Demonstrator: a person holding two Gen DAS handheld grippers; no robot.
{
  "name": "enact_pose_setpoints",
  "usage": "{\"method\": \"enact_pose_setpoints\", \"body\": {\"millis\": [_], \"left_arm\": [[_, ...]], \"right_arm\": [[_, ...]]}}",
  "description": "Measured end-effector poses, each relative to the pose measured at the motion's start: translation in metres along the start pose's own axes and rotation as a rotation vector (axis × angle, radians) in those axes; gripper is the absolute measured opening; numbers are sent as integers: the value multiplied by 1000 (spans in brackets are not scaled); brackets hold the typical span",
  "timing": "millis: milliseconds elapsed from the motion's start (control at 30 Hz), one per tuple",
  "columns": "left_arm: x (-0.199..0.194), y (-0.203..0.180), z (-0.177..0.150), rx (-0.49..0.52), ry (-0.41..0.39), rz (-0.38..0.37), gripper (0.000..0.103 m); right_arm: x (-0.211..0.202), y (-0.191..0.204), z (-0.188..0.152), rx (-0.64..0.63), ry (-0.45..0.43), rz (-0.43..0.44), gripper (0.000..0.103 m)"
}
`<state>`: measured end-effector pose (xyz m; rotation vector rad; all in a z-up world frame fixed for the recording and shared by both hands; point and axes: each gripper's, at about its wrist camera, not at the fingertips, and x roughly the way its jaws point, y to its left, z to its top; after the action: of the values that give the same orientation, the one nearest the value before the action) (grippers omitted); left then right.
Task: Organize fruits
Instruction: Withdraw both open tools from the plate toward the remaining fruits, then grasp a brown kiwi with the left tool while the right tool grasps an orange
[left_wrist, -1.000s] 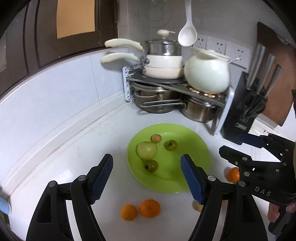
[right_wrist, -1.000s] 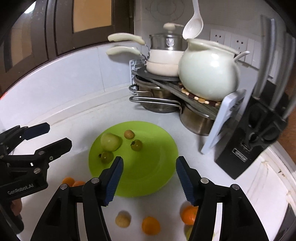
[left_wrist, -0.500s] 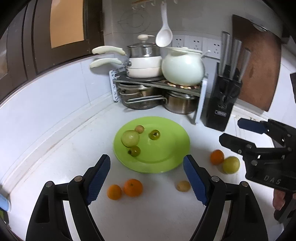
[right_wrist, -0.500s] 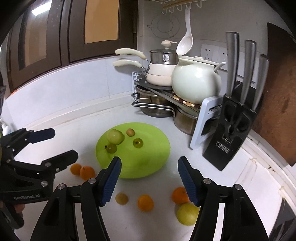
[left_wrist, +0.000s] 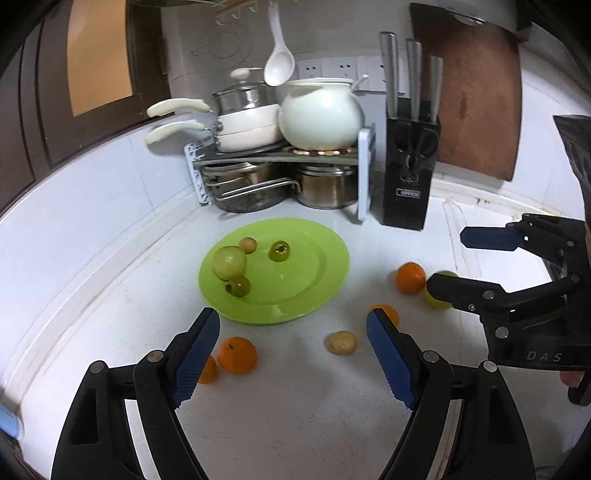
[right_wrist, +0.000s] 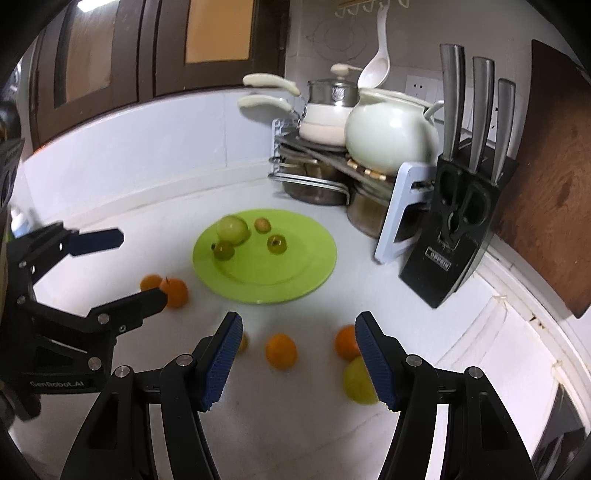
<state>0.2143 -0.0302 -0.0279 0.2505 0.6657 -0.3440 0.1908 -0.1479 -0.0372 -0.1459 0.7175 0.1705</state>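
A green plate (left_wrist: 314, 273) (right_wrist: 295, 273) lies on the white counter and holds a green apple (left_wrist: 229, 262) (right_wrist: 233, 229), two small green fruits (left_wrist: 279, 251) (left_wrist: 239, 286) and a small brown fruit (left_wrist: 248, 244). Oranges (left_wrist: 237, 355) (left_wrist: 410, 277) (right_wrist: 281, 350) (right_wrist: 175, 292), a yellow fruit (right_wrist: 357, 376) and a small tan fruit (left_wrist: 340, 342) lie on the counter around the plate. My left gripper (left_wrist: 293, 354) (right_wrist: 142, 269) is open and empty, in front of the plate. My right gripper (right_wrist: 297, 356) (left_wrist: 452, 262) is open and empty, above the loose fruit.
A pot rack (left_wrist: 280, 155) with pans and a white pot (left_wrist: 320, 110) stands in the corner behind the plate. A black knife block (left_wrist: 408, 173) (right_wrist: 458, 229) and a wooden board (left_wrist: 476, 103) stand to the right.
Both grippers have pulled back from the plate and risen. More of the counter and the loose fruit now shows. Both stay open.
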Motion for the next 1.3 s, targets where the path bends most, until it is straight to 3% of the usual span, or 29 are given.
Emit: {"method": "enact_pose_setpoints", "body": {"millis": [467, 900, 1300], "left_arm": [[35, -18, -26, 136, 27, -69, 81], [76, -18, -35, 134, 107, -145, 65], [96, -20, -35, 125, 138, -207, 48]], "right_arm": [[39, 6, -21, -66, 112, 50, 64], [77, 0, -27, -78, 196, 74, 64], [93, -8, -27, -79, 219, 96, 61]]}}
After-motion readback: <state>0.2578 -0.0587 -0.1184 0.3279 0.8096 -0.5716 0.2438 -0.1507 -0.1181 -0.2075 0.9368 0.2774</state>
